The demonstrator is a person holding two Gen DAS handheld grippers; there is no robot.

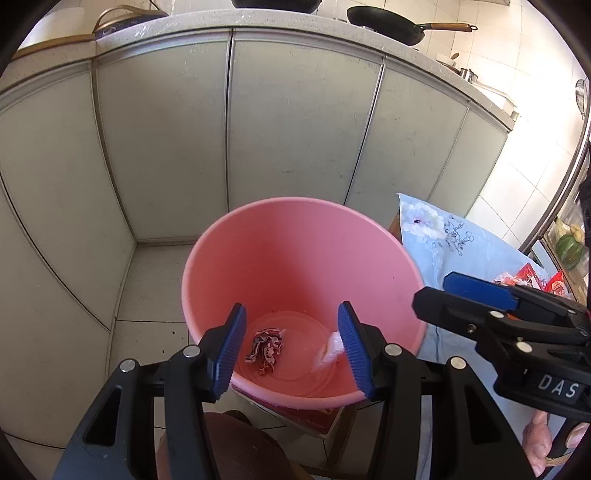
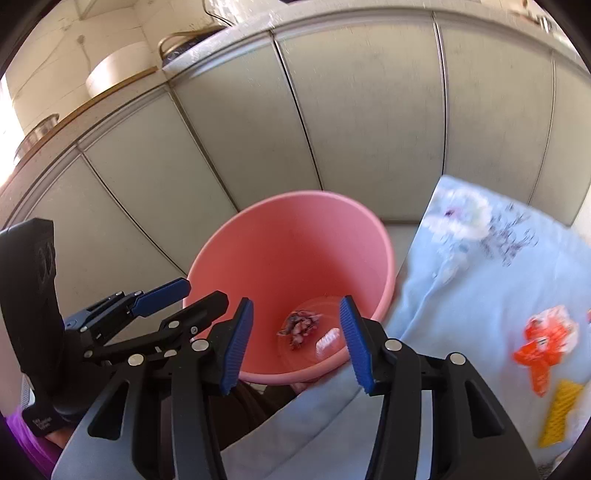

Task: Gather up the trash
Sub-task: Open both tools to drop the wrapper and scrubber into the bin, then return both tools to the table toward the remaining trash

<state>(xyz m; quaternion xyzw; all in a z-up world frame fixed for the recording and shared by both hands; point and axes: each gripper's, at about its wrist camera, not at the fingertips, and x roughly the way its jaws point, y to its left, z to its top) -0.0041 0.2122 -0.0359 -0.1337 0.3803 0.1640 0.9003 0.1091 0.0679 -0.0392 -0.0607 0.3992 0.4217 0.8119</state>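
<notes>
A pink bucket (image 1: 295, 236) stands on the floor beside a table; it also shows in the right wrist view (image 2: 295, 236). In its bottom lie a crumpled wrapper (image 1: 266, 345) (image 2: 300, 322) and a white piece of trash (image 1: 328, 350) (image 2: 328, 341). My left gripper (image 1: 291, 347) is open and empty over the bucket's near rim. My right gripper (image 2: 297, 343) is open and empty over the bucket too; it shows at the right of the left wrist view (image 1: 461, 291). An orange wrapper (image 2: 546, 343) and a yellow wrapper (image 2: 559, 413) lie on the tablecloth.
Grey cabinet doors (image 1: 295, 122) stand behind the bucket under a countertop with a black wok (image 1: 388, 22). A light-blue flowered tablecloth (image 2: 480, 280) covers the table right of the bucket. Red wrappers (image 1: 532, 280) lie on it. The floor (image 1: 147, 280) is tiled.
</notes>
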